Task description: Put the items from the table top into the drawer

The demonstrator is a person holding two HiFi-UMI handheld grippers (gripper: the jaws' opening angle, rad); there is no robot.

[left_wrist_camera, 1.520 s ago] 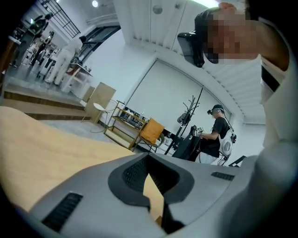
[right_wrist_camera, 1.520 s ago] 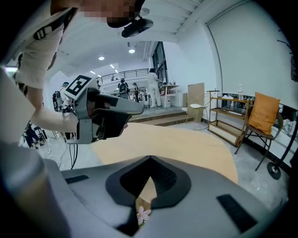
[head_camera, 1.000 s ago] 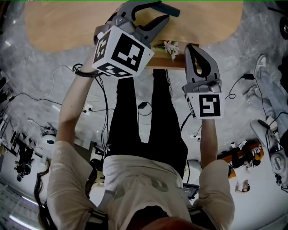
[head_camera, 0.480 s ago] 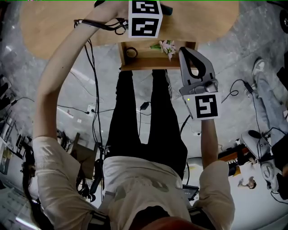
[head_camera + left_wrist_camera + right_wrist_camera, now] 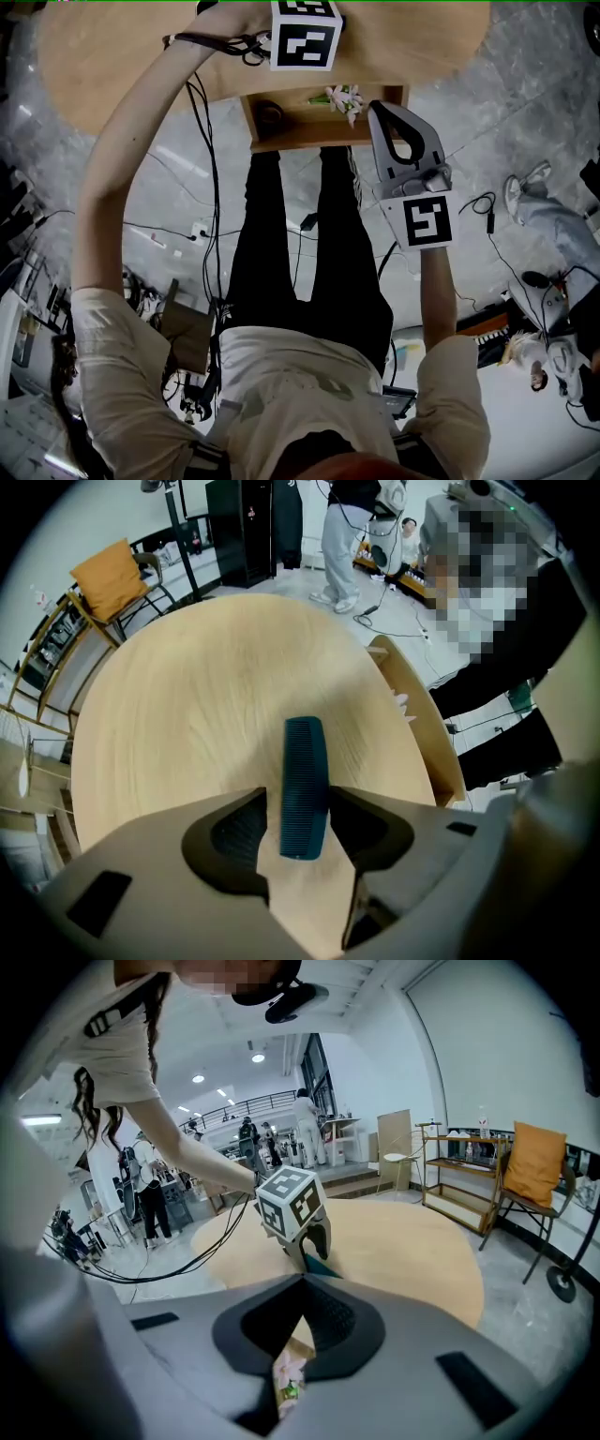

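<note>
The left tongs [image 5: 298,799] have just been opening. They stand apart, with a dark blue-green comb [image 5: 305,757] lying flat between them, and they do not squeeze it. The comb is long and thin with tiny teeth. It lies low in the middle of the frame on the pale round wooden surface [image 5: 187,696]. The right tongs [image 5: 302,1283] are closed on nothing. The head view shows the open drawer [image 5: 323,142] with pink flowers [image 5: 345,97] inside, but there the marker cube [image 5: 305,37] hides the comb.

Bright, even indoor ceiling light; strong fisheye bending and dark vignetted corners; soft shadows.
</note>
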